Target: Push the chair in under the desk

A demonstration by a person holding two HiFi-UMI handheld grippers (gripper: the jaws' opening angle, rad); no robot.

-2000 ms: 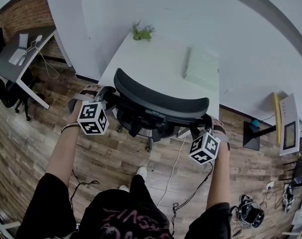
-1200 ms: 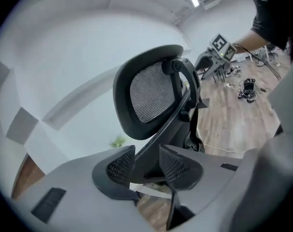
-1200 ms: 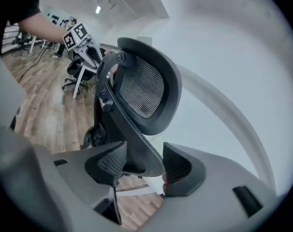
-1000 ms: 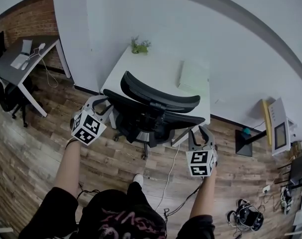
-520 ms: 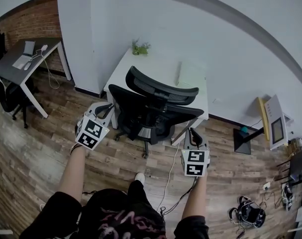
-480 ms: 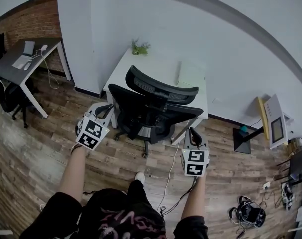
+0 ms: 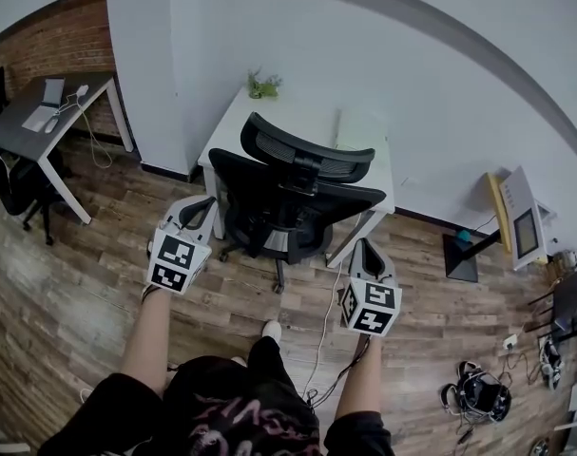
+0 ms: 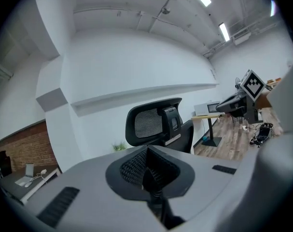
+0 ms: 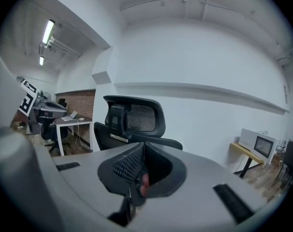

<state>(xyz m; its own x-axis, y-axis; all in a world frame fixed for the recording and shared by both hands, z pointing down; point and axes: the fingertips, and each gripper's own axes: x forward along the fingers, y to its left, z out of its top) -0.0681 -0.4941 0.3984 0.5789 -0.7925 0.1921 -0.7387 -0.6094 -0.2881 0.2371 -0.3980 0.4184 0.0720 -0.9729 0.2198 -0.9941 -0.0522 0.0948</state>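
Note:
The black mesh office chair (image 7: 293,198) stands with its seat tucked under the white desk (image 7: 233,122), its back and headrest facing me. My left gripper (image 7: 203,203) hovers just left of the backrest, jaws shut with nothing in them, clear of the chair. My right gripper (image 7: 364,247) hangs below the backrest's right end, also shut and empty. In the left gripper view the chair's headrest (image 8: 153,122) shows beyond the closed left gripper (image 8: 151,178). In the right gripper view the chair (image 9: 134,117) stands ahead of the closed right gripper (image 9: 136,178).
A small plant (image 7: 262,85) and a white box (image 7: 359,126) sit on the desk. A grey desk (image 7: 41,112) with a laptop stands at far left by a brick wall. A cable (image 7: 326,321) runs over the wood floor. A yellow stand (image 7: 502,221) with an appliance is at right.
Both grippers have come off the chair's backrest, drawn back toward me and closed their jaws. The chair now stands further in at the desk.

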